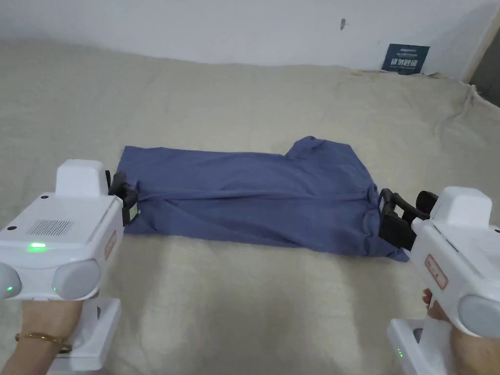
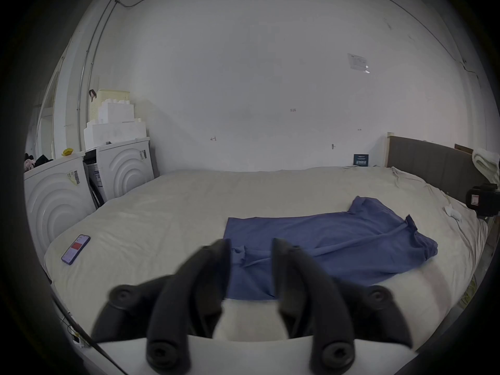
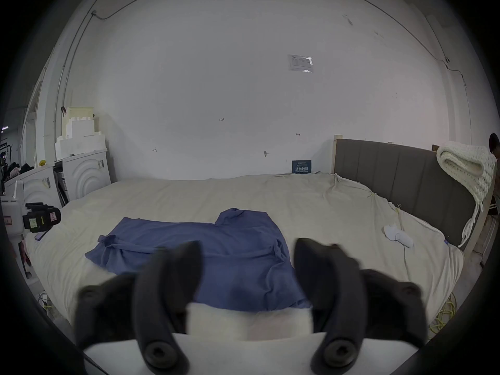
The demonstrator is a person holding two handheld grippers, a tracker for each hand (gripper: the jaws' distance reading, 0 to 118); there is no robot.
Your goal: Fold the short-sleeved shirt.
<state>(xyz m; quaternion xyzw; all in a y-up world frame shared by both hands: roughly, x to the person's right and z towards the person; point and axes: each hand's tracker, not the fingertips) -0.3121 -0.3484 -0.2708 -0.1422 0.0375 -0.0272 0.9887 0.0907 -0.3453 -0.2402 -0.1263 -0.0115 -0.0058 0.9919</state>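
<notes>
Blue short-sleeved cotton shirt (image 1: 254, 200) lying flat, folded lengthwise, mid-bed on the beige bed sheet (image 1: 244, 302). At nine o'clock of it, left gripper (image 2: 251, 245) with black jaws parted, holding nothing, tips at the hem; at three o'clock, right gripper (image 3: 247, 248) spread wide and empty by the collar end. Near shirt edge partly hidden behind blurred jaws in both gripper views; contact with cloth hard to judge.

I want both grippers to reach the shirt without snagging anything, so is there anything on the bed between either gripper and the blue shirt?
Nothing visible. The left gripper is at one end of the blue shirt and the right gripper at the other, both open. The phone and a small white object lie off to the sides on the bed.
</notes>
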